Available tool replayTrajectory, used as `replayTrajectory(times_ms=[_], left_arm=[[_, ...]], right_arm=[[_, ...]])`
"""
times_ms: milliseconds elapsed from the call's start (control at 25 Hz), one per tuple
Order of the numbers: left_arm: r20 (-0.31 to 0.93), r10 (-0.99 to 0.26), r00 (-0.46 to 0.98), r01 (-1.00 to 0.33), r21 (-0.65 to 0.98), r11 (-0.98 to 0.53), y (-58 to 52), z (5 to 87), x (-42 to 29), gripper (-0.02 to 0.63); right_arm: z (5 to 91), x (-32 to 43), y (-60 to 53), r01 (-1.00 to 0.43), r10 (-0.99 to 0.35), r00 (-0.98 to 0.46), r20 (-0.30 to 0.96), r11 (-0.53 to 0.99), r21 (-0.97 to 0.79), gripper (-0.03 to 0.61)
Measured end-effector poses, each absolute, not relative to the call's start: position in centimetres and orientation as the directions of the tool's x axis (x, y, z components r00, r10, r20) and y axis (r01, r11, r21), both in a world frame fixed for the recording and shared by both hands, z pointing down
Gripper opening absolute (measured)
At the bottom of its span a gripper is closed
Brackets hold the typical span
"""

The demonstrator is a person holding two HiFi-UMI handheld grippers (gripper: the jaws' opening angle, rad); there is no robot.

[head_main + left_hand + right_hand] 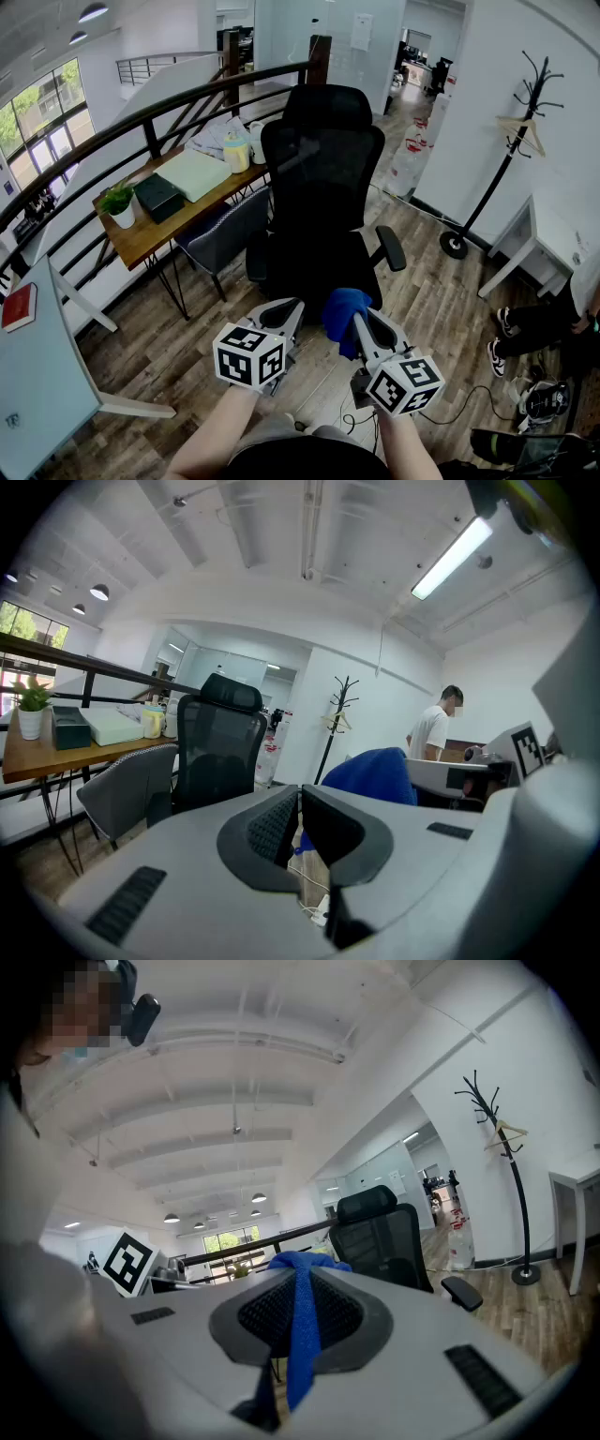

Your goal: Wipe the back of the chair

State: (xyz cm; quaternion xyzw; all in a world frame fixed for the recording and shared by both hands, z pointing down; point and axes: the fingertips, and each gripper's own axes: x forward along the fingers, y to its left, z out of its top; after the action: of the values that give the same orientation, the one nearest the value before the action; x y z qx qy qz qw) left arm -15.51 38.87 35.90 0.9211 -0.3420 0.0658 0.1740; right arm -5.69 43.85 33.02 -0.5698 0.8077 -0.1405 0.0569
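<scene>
A black mesh office chair (323,187) with a headrest stands in front of me, its back turned toward me. It also shows in the left gripper view as the chair (220,752) and in the right gripper view as the chair (380,1237). My right gripper (361,323) is shut on a blue cloth (342,314), held low, just short of the chair's lower back. The cloth (302,1326) hangs pinched between the pads. My left gripper (281,314) is beside it on the left, shut with nothing in it (299,787).
A wooden desk (150,230) with a plant (119,202) and boxes stands left of the chair, along a dark railing (141,117). A grey chair (220,234) is tucked at it. A coat stand (511,141), a white table (544,239) and a seated person (544,323) are at the right.
</scene>
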Motion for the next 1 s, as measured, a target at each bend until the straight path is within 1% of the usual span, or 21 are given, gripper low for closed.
replayTrajectory(times_ms=[360, 600, 720, 1000], left_arm=[[0.245, -0.588, 0.771, -0.637, 0.29, -0.714, 37.2, 36.6, -14.9, 0.026], [0.189, -0.512, 0.838, -0.546, 0.272, -0.793, 36.6, 35.9, -13.8, 0.026], [0.202, -0.498, 0.843, -0.537, 0.261, -0.802, 35.7, 36.2, -13.8, 0.025], [0.223, -0.497, 0.839, -0.544, 0.298, -0.784, 33.3, 37.4, -13.0, 0.025]], right_arm=[[33.2, -4.6, 41.9, -0.908, -0.941, -0.331, 0.064, 0.299, -0.294, 0.054], [33.3, -4.4, 40.5, -0.905, -0.944, -0.327, 0.042, 0.301, -0.3, 0.054], [33.5, -4.2, 39.7, -0.911, -0.952, -0.305, 0.042, 0.279, -0.303, 0.054], [34.1, -3.1, 37.2, -0.913, -0.957, -0.286, 0.044, 0.258, -0.317, 0.054]])
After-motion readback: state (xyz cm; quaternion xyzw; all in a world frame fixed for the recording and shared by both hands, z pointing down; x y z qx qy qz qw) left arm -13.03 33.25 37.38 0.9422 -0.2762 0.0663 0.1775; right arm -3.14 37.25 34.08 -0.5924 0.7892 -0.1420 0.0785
